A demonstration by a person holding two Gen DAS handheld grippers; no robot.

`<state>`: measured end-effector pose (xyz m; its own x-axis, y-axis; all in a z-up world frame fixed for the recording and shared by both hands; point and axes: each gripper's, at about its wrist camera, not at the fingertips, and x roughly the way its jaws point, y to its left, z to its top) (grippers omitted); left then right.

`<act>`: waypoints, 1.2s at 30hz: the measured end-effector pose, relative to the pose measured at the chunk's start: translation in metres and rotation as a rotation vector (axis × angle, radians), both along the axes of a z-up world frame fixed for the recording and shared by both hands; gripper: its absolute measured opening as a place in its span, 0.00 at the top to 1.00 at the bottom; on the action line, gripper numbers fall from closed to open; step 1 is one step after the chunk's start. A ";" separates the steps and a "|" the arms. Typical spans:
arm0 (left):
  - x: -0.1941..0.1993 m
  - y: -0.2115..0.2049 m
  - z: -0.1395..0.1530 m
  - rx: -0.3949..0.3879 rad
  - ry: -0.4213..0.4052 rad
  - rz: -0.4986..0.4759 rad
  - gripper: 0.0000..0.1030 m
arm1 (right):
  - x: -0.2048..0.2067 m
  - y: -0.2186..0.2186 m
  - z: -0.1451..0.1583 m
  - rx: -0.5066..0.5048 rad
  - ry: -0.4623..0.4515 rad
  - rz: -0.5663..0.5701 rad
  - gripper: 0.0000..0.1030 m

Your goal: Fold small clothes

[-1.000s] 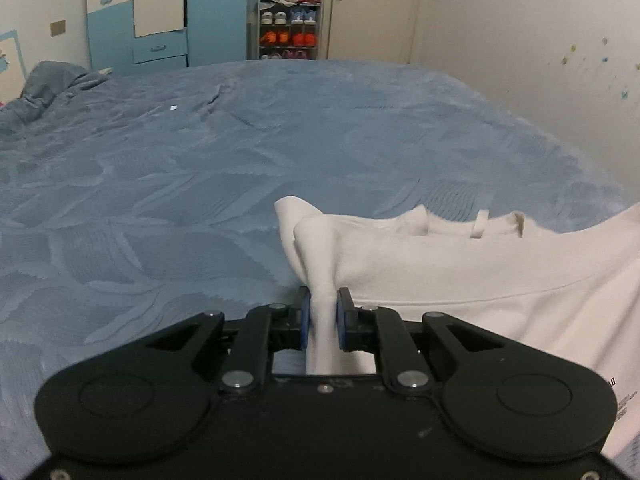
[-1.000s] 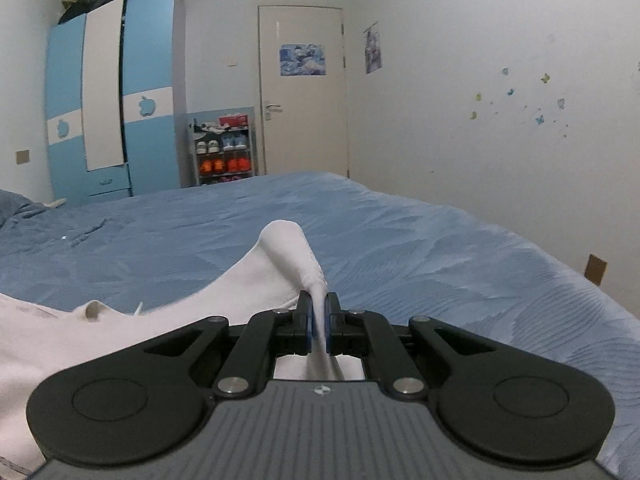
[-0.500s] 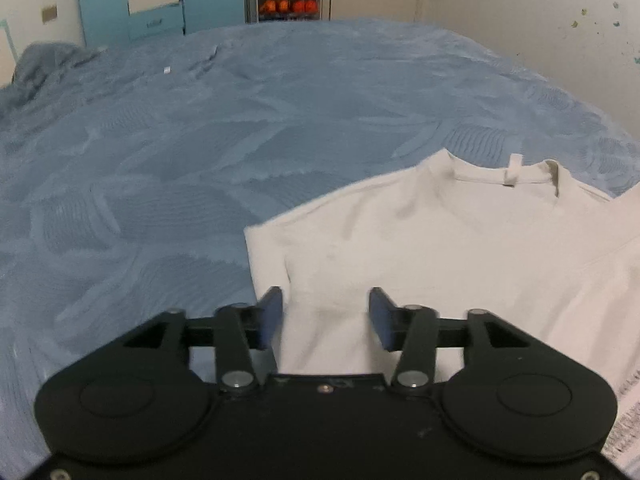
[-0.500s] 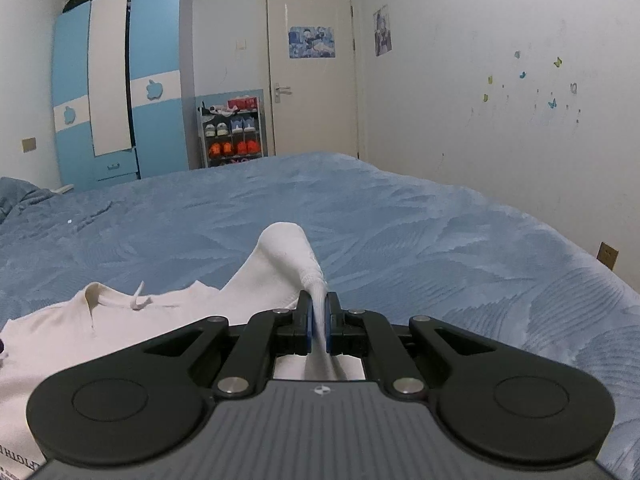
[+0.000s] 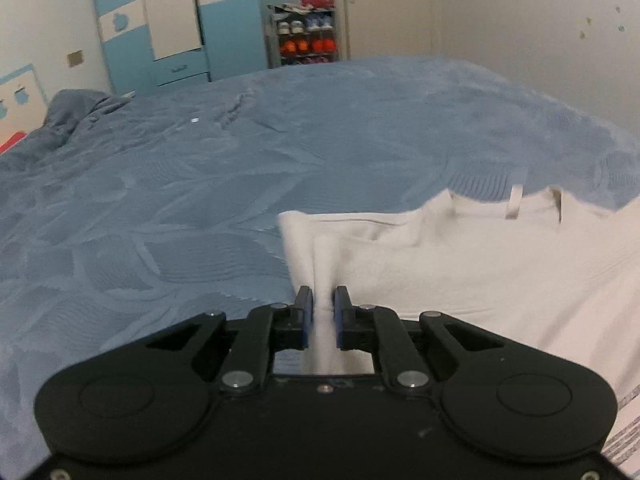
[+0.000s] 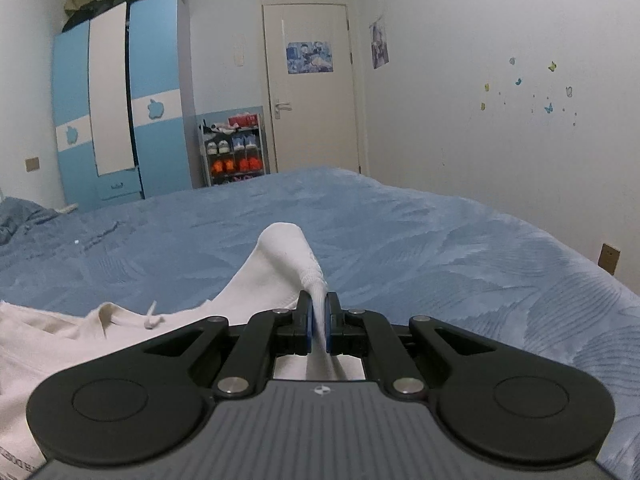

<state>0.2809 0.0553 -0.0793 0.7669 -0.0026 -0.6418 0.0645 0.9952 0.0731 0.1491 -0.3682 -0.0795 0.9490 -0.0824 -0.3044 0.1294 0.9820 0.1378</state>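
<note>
Cloth fills the narrow gap of both tools. The left tool [image 5: 319, 300] is closed on a gathered fold at the left edge of a white T-shirt [image 5: 460, 268], its blue-lined fingers [image 5: 304, 312] pressing the fabric from either side. From that pinch the shirt spreads to the right across a blue bedspread [image 5: 200, 200], with the neckline and a small hanging loop [image 5: 515, 201] at its far edge. Grey printed stripes show at the lower right edge of the left wrist view.

The right tool [image 6: 317, 312] is clamped on another part of the same shirt, a bunched sleeve [image 6: 288, 256] that rises in a rounded peak just beyond the fingertips, lifted off the bed. In the right wrist view the rest of the garment trails down to the left, where the collar and loop [image 6: 151, 316] lie on the bedspread.

The bedspread has a raised leaf-like pattern and is rumpled toward the far left. Beyond the bed stand a blue and white wardrobe [image 6: 120, 112] with apple shapes on its doors, a shoe rack [image 6: 234, 148] holding several pairs, and a closed door [image 6: 312, 92] with a poster on it. Small butterfly stickers [image 6: 532, 88] dot the right wall.
</note>
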 end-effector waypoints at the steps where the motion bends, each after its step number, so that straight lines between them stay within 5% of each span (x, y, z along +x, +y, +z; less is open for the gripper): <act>1: -0.002 -0.002 0.000 0.006 0.003 0.000 0.91 | 0.000 0.001 0.000 0.002 -0.004 -0.001 0.95; 5: 0.003 -0.009 -0.010 0.076 -0.004 -0.012 0.93 | 0.001 0.000 -0.002 0.008 -0.002 -0.007 0.95; 13: 0.018 0.005 0.011 0.005 -0.184 0.055 0.93 | 0.020 -0.002 -0.018 0.028 0.002 -0.071 0.95; 16: 0.047 0.008 -0.015 0.010 -0.136 0.059 0.93 | 0.047 0.000 -0.049 0.027 0.092 -0.088 0.95; 20: 0.071 0.008 -0.083 0.044 -0.010 0.068 0.88 | 0.068 0.000 -0.083 0.027 0.171 -0.122 0.90; 22: 0.067 0.010 -0.092 0.045 -0.046 0.071 0.85 | 0.066 -0.002 -0.076 0.035 0.170 -0.114 0.79; 24: 0.060 0.013 -0.078 0.043 -0.045 0.091 0.63 | 0.058 -0.008 -0.062 0.042 0.171 -0.098 0.66; 26: 0.046 0.022 -0.055 0.016 -0.040 0.099 0.55 | 0.037 -0.013 -0.040 0.021 0.143 -0.072 0.54; 28: 0.021 0.035 -0.032 -0.011 -0.005 0.059 0.53 | 0.004 -0.020 -0.019 -0.011 0.100 -0.053 0.16; 29: 0.007 0.042 -0.022 -0.031 0.018 0.038 0.52 | -0.012 -0.024 -0.013 -0.016 0.088 -0.042 0.09; 32: -0.042 0.063 -0.011 -0.121 0.146 -0.053 0.48 | -0.055 -0.032 -0.003 -0.017 0.120 0.016 0.07; 36: -0.098 0.062 -0.026 -0.142 0.248 -0.105 0.47 | -0.087 -0.035 -0.023 0.015 0.242 0.051 0.07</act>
